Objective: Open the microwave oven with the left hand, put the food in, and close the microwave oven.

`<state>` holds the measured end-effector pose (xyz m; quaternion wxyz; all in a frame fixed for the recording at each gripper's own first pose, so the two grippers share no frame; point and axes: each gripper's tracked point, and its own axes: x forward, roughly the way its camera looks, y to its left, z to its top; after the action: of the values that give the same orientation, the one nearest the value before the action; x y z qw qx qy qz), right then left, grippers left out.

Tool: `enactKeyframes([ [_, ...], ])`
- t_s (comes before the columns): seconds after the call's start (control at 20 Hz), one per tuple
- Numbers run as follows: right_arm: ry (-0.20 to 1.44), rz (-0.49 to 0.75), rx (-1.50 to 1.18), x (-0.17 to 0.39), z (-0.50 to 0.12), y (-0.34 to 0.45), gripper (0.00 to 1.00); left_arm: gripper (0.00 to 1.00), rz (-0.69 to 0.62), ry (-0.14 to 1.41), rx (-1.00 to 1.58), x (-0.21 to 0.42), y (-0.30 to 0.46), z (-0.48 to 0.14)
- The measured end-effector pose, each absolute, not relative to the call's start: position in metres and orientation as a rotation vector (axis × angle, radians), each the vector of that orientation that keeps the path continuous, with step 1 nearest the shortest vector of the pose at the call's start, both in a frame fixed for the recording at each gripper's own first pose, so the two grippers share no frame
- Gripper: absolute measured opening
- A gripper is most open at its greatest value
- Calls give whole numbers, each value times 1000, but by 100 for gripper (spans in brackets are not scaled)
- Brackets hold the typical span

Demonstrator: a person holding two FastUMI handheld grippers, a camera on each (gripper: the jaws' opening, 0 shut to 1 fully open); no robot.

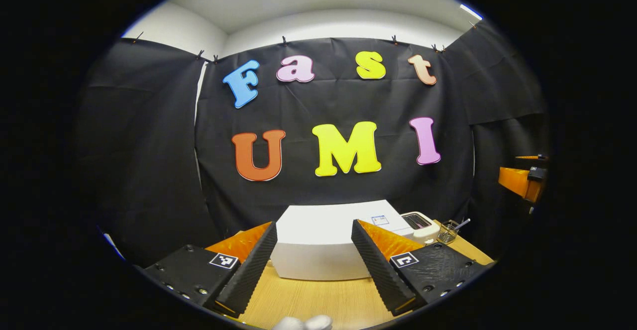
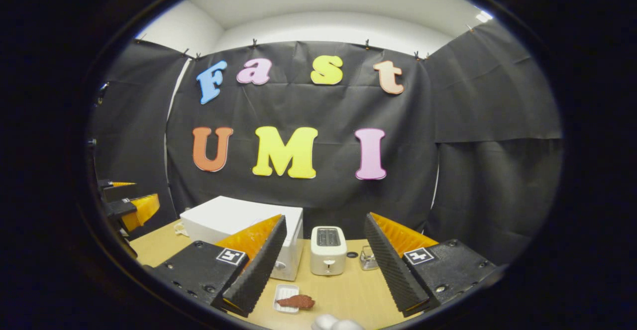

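The left gripper [image 1: 316, 265], its fingers spread wide and empty, faces the closed white microwave [image 1: 328, 243] dead ahead on the table [image 1: 318, 300], nearer it than the equally open right gripper [image 2: 323, 265], which hovers over the food [image 2: 296, 301].

Both looking level from above the counter's [image 1: 318, 300] near edge toward the back wall. Left gripper view close before the microwave [image 1: 328, 245]; right gripper view farther right, facing the toaster [image 2: 328, 250]. Microwave, toaster shared.

No readable text or labels
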<state>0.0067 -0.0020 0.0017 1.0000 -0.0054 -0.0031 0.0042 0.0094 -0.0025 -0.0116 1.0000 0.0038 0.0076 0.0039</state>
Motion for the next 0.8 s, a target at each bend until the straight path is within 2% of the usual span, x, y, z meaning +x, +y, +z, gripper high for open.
enactKeyframes([
  [0.3, 2, -7, -6, 8, -1, -15, 100, 95, -30, 55, -4, 25, -27, -53],
  [0.35, 7, -6, -10, 11, -2, -17, 92, 95, -45, 65, -11, 29, -38, -65],
  [0.4, 11, -12, -12, 13, -2, -20, 92, 95, -59, 71, -16, 32, -48, -75],
  [0.45, 17, -17, -16, 14, -4, -24, 100, 95, -74, 71, -18, 37, -58, -85],
  [0.8, 54, -81, -98, 15, -8, -54, 100, 95, -154, 180, -34, 92, -130, -190],
])
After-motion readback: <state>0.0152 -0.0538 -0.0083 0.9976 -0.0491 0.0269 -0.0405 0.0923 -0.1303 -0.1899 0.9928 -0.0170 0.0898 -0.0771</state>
